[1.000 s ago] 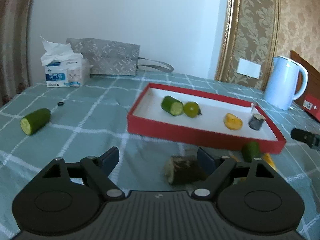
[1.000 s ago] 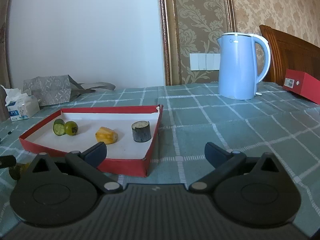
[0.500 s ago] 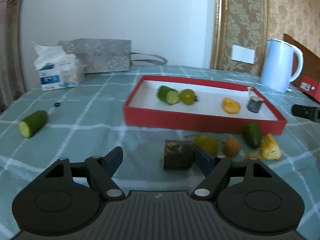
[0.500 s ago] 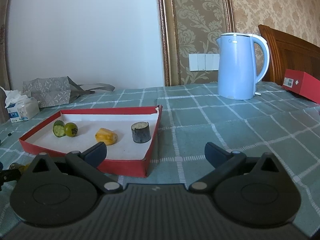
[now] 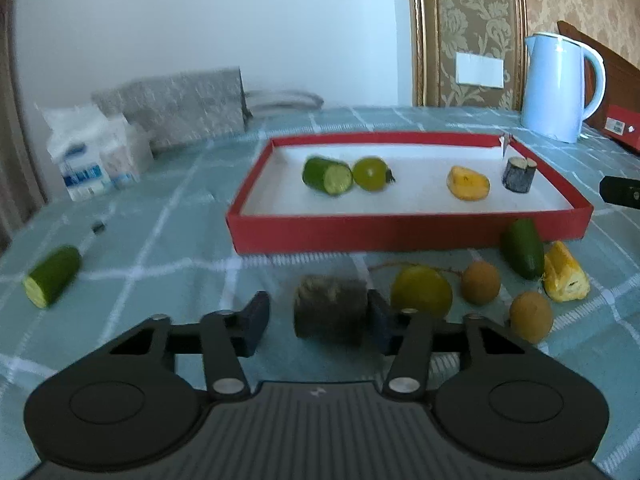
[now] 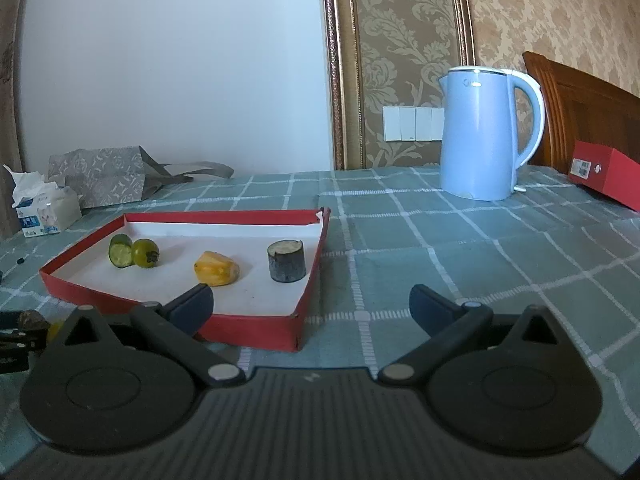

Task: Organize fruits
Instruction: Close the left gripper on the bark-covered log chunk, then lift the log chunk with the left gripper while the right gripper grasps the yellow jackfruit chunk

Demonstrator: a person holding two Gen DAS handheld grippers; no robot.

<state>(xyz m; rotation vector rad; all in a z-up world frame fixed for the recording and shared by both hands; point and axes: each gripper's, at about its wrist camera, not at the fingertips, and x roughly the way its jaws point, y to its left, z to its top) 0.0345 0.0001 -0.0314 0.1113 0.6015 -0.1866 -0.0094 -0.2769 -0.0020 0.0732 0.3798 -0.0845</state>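
Observation:
A red tray (image 5: 400, 232) holds a cut cucumber piece (image 5: 326, 174), a green round fruit (image 5: 370, 173), a yellow piece (image 5: 467, 183) and a dark cylinder chunk (image 5: 518, 175). My left gripper (image 5: 316, 316) is open around a dark brown cylinder chunk (image 5: 330, 310) on the tablecloth; the right finger touches it, the left finger stands apart. Beside it lie a yellow-green fruit (image 5: 420, 290), two brown round fruits (image 5: 480, 277), a green piece (image 5: 522, 248) and a yellow piece (image 5: 564, 274). My right gripper (image 6: 310, 306) is open and empty by the tray's (image 6: 248, 324) near right corner.
A cucumber piece (image 5: 52, 276) lies far left on the checked cloth. A tissue box (image 5: 96, 156) and grey bag (image 5: 176, 112) stand at the back left. A blue kettle (image 6: 486, 132) and a red box (image 6: 604, 172) stand at the back right.
My left gripper has closed partly around the dark brown chunk and shifted, bringing the loose fruits on the right into view. The right gripper has barely moved.

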